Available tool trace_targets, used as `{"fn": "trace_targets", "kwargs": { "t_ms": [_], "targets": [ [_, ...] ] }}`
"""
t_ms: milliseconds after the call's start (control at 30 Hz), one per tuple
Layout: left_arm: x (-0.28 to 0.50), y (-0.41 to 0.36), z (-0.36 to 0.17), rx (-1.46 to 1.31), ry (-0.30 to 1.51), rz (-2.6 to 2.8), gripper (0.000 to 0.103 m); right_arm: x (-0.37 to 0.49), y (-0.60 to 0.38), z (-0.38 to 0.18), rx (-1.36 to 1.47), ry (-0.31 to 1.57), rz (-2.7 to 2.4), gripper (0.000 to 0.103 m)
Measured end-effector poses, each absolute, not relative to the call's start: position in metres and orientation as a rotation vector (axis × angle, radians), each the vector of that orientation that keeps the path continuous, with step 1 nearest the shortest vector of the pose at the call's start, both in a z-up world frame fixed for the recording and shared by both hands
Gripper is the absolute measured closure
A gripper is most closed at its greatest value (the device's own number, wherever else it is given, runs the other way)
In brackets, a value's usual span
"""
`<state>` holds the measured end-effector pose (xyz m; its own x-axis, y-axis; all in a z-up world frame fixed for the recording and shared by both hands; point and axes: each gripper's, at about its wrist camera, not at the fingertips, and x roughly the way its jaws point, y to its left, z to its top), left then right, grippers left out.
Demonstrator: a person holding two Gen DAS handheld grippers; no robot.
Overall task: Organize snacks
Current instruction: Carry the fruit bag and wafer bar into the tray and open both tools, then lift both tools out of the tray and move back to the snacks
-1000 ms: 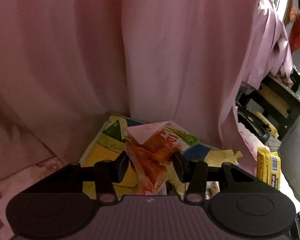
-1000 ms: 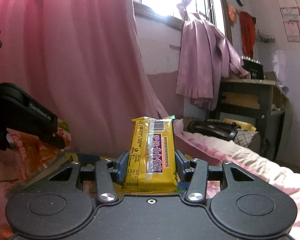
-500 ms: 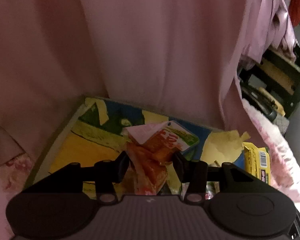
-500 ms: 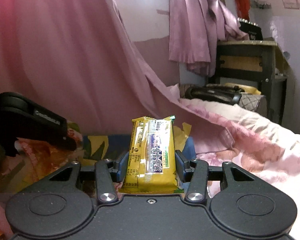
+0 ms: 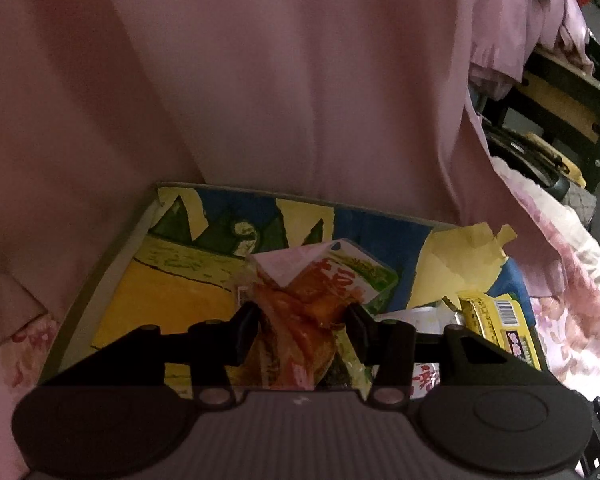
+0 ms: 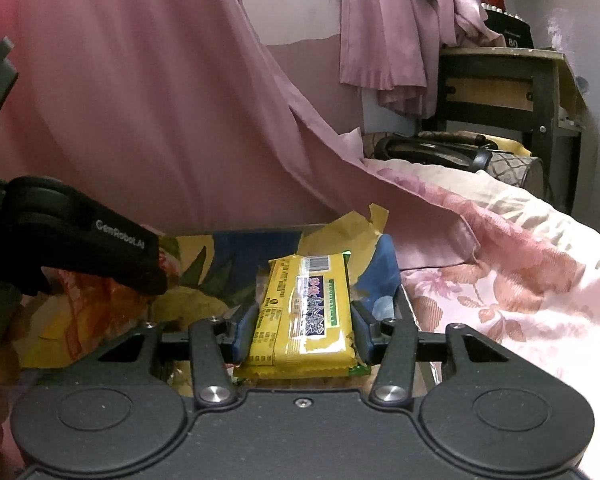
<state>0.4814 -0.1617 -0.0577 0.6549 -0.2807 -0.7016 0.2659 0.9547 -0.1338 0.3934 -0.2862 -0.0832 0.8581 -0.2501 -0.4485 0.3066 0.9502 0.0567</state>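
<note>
My left gripper (image 5: 302, 312) is shut on a crumpled orange snack packet (image 5: 320, 280) and holds it low over a shallow tray printed in blue, yellow and green (image 5: 172, 280). In the right wrist view, my right gripper (image 6: 304, 312) has a yellow snack bar pack (image 6: 306, 292) between its blue pads. The pack sits at the tray's right end (image 6: 236, 248). The right jaws are starting to open, and the pads still touch the pack's sides. The yellow pack (image 5: 496, 320) also shows at the right of the left wrist view. A finger of the left gripper (image 6: 100, 248) shows at the left.
A pink curtain (image 5: 300, 80) hangs right behind the tray. A floral pink bed cover (image 6: 520, 272) spreads to the right. Beyond it stand a dark wooden table (image 6: 500, 88) and a dark bag (image 6: 440, 152). Torn yellow paper (image 5: 460, 260) sticks up at the tray's right end.
Both grippers have come down and forward over the tray with their packs. More of the tray now shows, and the yellow pack sits lower at its right end.
</note>
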Motion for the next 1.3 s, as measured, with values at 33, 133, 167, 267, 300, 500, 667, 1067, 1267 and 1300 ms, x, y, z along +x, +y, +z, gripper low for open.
{"fn": "trace_targets", "kwargs": {
  "t_ms": [33, 133, 167, 267, 300, 500, 667, 1067, 1267, 1300],
  "targets": [
    [0.481, -0.163, -0.058, -0.012, 0.804, -0.312, 0.049, 0.393, -0.286, -0.084, 0.127, 0.457, -0.297, 0.048],
    [0.478, -0.164, -0.058, -0.015, 0.803, -0.326, 0.037, 0.392, -0.289, -0.085, 0.138, 0.459, -0.3, 0.042],
    [0.476, -0.164, -0.056, -0.016, 0.794, -0.33, 0.029, 0.391, -0.289, -0.084, 0.141, 0.461, -0.3, 0.04],
    [0.468, -0.163, -0.049, -0.008, 0.771, -0.341, 0.021, 0.386, -0.291, -0.081, 0.155, 0.452, -0.3, 0.032],
    [0.466, -0.163, -0.046, -0.007, 0.767, -0.347, 0.021, 0.384, -0.292, -0.079, 0.159, 0.446, -0.299, 0.029],
    [0.443, -0.145, -0.022, -0.054, 0.712, -0.337, 0.012, 0.363, -0.291, -0.059, 0.172, 0.383, -0.295, 0.018],
    [0.41, -0.122, 0.004, -0.092, 0.621, -0.306, 0.003, 0.333, -0.286, -0.031, 0.178, 0.31, -0.283, 0.012],
    [0.307, -0.067, 0.05, -0.184, 0.432, -0.229, 0.0, 0.225, -0.264, 0.031, 0.109, 0.141, -0.255, 0.001],
    [0.253, -0.05, 0.051, -0.179, 0.399, -0.198, 0.0, 0.177, -0.252, 0.036, 0.083, 0.152, -0.211, 0.001],
    [0.244, -0.048, 0.05, -0.171, 0.395, -0.192, 0.0, 0.17, -0.25, 0.036, 0.083, 0.159, -0.203, 0.001]
  ]
}}
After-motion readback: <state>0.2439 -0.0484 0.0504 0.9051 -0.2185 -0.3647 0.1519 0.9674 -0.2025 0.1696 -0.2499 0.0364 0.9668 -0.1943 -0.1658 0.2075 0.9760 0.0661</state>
